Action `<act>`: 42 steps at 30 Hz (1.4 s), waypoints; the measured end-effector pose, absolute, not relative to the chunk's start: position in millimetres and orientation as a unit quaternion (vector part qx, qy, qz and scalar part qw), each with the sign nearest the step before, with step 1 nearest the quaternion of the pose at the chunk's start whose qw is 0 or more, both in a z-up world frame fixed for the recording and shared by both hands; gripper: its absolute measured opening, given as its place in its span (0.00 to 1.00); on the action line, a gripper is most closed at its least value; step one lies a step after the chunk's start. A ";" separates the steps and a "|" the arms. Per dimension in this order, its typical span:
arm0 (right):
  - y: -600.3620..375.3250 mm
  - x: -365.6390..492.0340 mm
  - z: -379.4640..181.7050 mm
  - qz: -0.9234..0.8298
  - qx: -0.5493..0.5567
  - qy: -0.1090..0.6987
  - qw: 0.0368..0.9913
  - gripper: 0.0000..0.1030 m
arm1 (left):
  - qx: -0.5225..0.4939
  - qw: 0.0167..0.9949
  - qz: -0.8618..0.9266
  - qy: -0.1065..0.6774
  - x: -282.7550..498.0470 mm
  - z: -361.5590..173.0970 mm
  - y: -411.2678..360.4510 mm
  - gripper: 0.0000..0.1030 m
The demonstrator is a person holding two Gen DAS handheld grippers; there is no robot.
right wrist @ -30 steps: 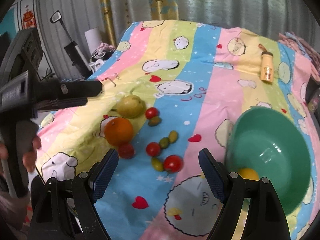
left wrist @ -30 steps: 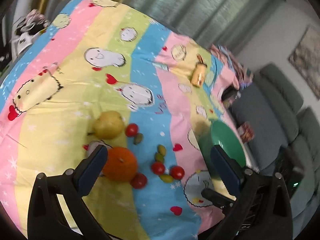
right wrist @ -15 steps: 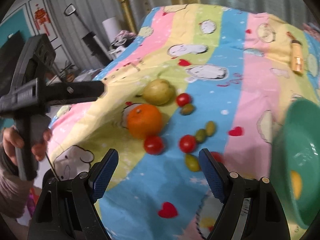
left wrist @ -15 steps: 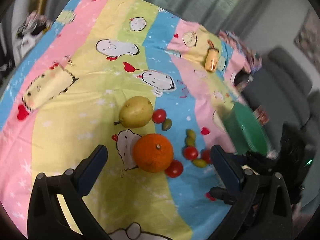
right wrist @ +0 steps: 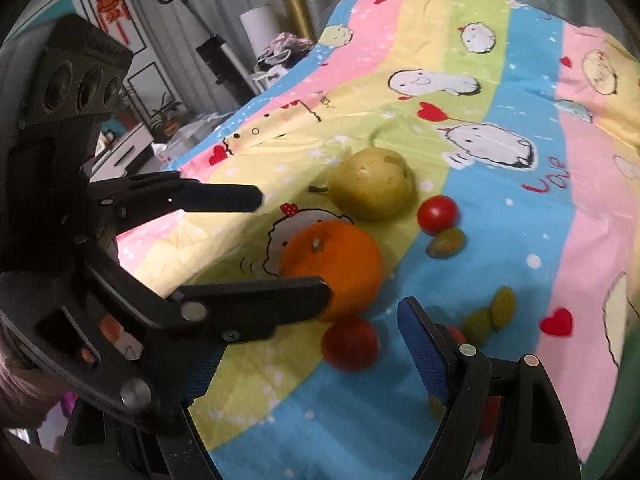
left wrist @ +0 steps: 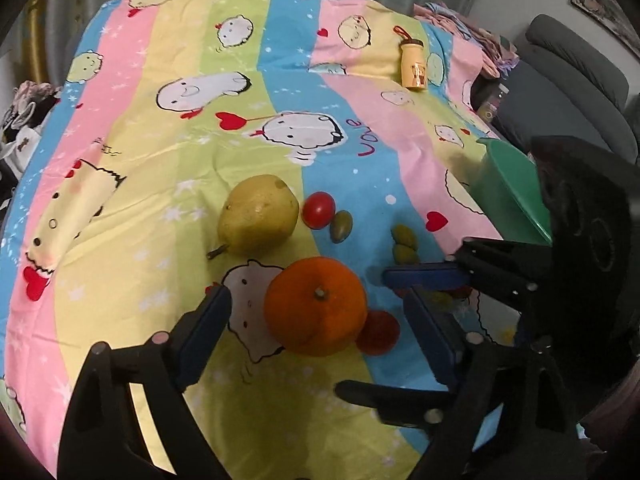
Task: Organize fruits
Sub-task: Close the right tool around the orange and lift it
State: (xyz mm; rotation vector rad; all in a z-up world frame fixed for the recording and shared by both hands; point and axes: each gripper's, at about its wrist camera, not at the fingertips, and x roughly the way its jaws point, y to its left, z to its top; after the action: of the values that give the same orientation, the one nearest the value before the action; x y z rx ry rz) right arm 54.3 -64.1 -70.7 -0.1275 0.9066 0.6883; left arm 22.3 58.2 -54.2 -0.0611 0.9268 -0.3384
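Orange [left wrist: 316, 306] now between left tool [left wrist: 316, 332] closing jaws, nearer than before.

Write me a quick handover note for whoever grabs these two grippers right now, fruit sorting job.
Left gripper: jaws closing around the orange, pads not yet touching it; nothing held.
Right gripper: jaws open, empty, low over the small fruits beside the orange.
On the striped cloth: pear, orange, several red tomatoes, e.g., and small green fruits, e.g..
Green bowl sits at the right edge of the cloth; its contents are not visible.
Done: nothing visibly sorted yet.
Left: finish gripping the orange, then probably move it and the other fruits to the bowl.
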 end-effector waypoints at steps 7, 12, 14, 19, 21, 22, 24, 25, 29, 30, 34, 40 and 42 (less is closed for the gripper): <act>-55.7 72.9 -83.2 0.338 -0.054 0.455 0.822 0.80 | -0.040 0.862 -0.179 0.472 37.5 -61.5 59.4 0.71; -49.3 79.2 -85.4 0.344 -0.068 0.465 0.813 0.76 | -0.055 0.841 -0.194 0.502 46.5 -68.7 61.6 0.68; -46.3 82.3 -89.2 0.344 -0.071 0.477 0.806 0.75 | -0.063 0.831 -0.204 0.514 47.5 -72.8 62.2 0.65; -44.8 87.4 -93.9 0.337 -0.078 0.490 0.800 0.65 | -0.083 0.821 -0.205 0.527 49.4 -76.3 66.8 0.63; -45.2 89.4 -93.8 0.335 -0.079 0.492 0.800 0.63 | -0.087 0.822 -0.205 0.525 48.4 -76.3 68.4 0.63; -45.1 90.0 -94.0 0.335 -0.079 0.493 0.799 0.63 | -0.088 0.822 -0.204 0.524 47.7 -76.3 69.2 0.63; -44.5 89.3 -94.3 0.334 -0.083 0.492 0.800 0.63 | -0.091 0.824 -0.203 0.521 46.0 -76.7 70.7 0.63; -44.2 89.0 -94.4 0.333 -0.084 0.491 0.800 0.63 | -0.092 0.825 -0.202 0.520 45.3 -77.0 71.2 0.63; -45.2 84.6 -94.1 0.333 -0.082 0.484 0.805 0.62 | -0.085 0.832 -0.194 0.513 40.0 -73.9 69.0 0.63; -45.5 82.1 -93.7 0.335 -0.082 0.481 0.806 0.62 | -0.083 0.834 -0.193 0.510 37.5 -71.6 68.3 0.63; -49.9 72.5 -86.6 0.337 -0.072 0.464 0.816 0.62 | -0.073 0.847 -0.186 0.493 30.4 -60.6 62.0 0.63; -56.7 56.2 -70.5 0.327 -0.070 0.437 0.835 0.62 | -0.057 0.861 -0.190 0.469 19.5 -44.4 45.4 0.63; -60.0 50.3 -65.6 0.323 -0.069 0.429 0.841 0.62 | -0.053 0.864 -0.192 0.462 15.1 -39.3 39.4 0.63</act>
State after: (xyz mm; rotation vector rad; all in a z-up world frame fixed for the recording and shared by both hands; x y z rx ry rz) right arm 50.3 -60.0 -65.6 -0.1462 0.9063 0.6828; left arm 15.1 39.4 -39.3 -0.1104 0.9674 -0.4025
